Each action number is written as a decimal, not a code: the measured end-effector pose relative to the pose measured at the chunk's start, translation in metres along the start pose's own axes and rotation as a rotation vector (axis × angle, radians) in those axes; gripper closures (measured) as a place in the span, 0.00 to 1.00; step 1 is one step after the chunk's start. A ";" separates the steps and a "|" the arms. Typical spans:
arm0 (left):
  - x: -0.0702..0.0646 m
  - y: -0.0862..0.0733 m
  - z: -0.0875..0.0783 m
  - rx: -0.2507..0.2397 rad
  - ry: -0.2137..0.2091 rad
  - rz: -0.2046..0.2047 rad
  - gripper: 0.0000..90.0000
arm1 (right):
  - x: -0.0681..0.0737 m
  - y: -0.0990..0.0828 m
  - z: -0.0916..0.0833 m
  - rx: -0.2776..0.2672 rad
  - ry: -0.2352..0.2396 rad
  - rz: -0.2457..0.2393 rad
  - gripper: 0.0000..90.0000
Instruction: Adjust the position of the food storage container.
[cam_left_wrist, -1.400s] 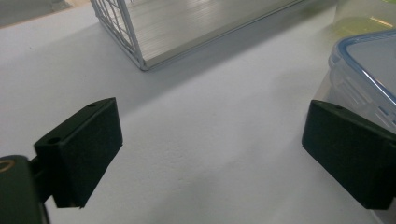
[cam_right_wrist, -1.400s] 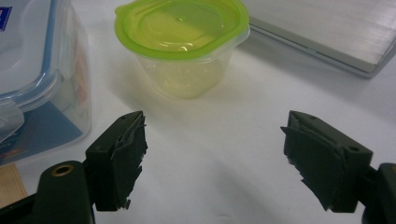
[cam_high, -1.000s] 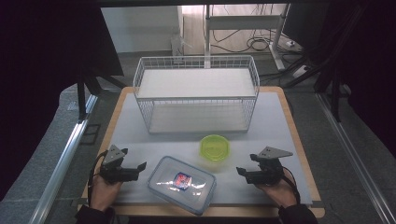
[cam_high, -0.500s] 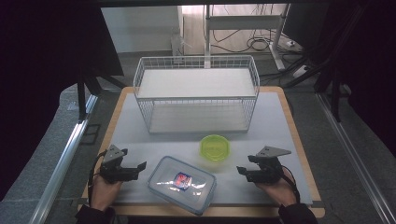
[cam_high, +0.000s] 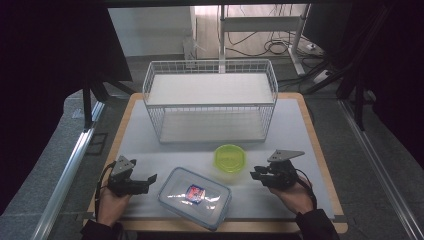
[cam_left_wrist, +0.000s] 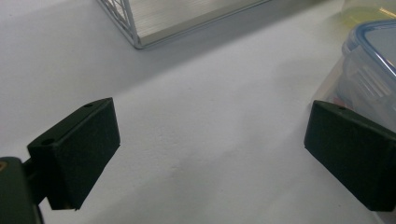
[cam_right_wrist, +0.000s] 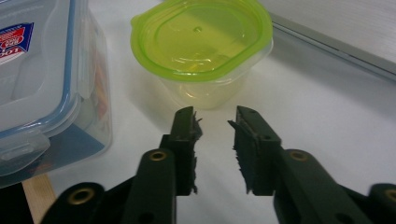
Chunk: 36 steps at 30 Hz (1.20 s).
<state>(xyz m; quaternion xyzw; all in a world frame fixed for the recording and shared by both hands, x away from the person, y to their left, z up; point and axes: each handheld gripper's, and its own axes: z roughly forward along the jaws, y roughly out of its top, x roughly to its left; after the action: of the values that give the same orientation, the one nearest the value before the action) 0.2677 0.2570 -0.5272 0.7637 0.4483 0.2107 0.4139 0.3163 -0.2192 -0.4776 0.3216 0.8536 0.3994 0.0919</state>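
Note:
A clear box with a blue-rimmed lid lies at the table's front middle. Behind it to the right stands a small clear tub with a green lid. My left gripper rests left of the box, its jaws wide open over bare mat, with the box just beyond its right jaw. My right gripper points at the green-lidded tub from a short way off. Its jaws have just been closing. A narrow gap is left and nothing is between them.
A white wire basket rack with a shelf stands across the back of the white mat. Its front corner shows ahead of the left gripper. The wooden table edge runs along the right.
The right gripper's jaws have drawn closer together. Both hands, the box and the tub stay where they were.

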 end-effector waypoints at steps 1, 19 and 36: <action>0.000 0.000 0.000 -0.002 -0.009 -0.003 0.05 | 0.000 0.002 0.000 0.003 0.001 -0.007 0.83; -0.003 0.002 -0.002 -0.015 -0.012 0.017 0.05 | 0.009 0.048 0.027 -0.006 0.021 -0.130 1.00; -0.004 0.002 -0.002 -0.010 -0.012 0.024 0.06 | 0.028 0.076 0.063 0.001 0.069 -0.179 1.00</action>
<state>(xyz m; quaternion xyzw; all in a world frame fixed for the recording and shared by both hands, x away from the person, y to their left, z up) 0.2654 0.2539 -0.5245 0.7683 0.4356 0.2134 0.4177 0.3567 -0.1264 -0.4609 0.2299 0.8818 0.4000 0.0977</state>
